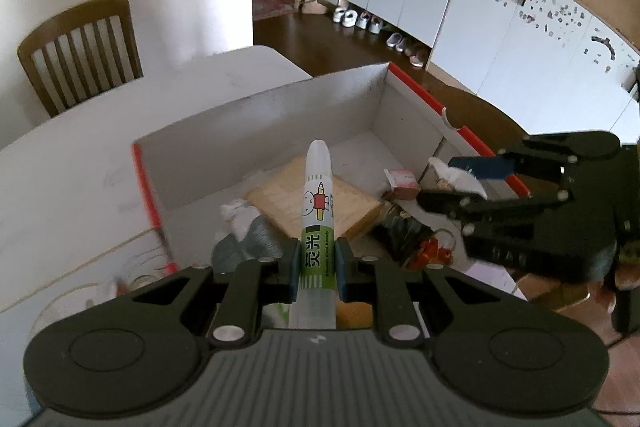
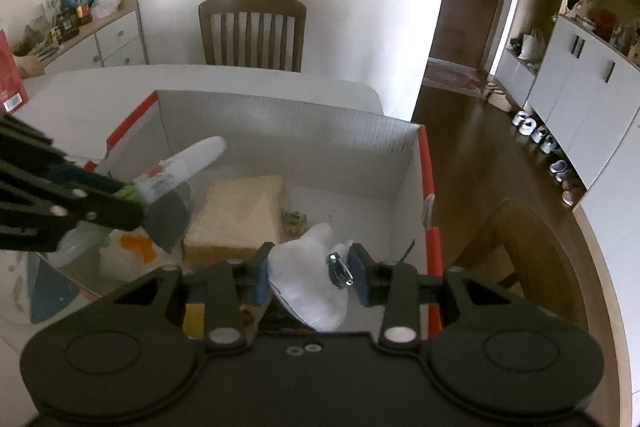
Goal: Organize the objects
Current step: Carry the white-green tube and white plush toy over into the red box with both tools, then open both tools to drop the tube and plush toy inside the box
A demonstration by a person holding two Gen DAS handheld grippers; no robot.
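My left gripper [image 1: 317,261] is shut on a white and green marker pen [image 1: 317,203] that points forward over an open white box with red edges [image 1: 264,115]. The same pen [image 2: 188,163] and the left gripper [image 2: 138,195] show at the left of the right wrist view. My right gripper [image 2: 310,269] is shut on a small white plush keychain [image 2: 308,271] with a metal clasp [image 2: 339,269], held over the box's near right corner. In the left wrist view the right gripper [image 1: 448,179] holds this white toy [image 1: 460,179] above the box's right wall.
Inside the box lie a pale wooden block [image 2: 236,215], a grey and white soft item [image 1: 244,231], a small pink carton [image 1: 402,181] and dark and orange bits [image 1: 416,243]. The box stands on a white table [image 1: 80,163]. Wooden chairs [image 2: 252,31] stand behind and at right.
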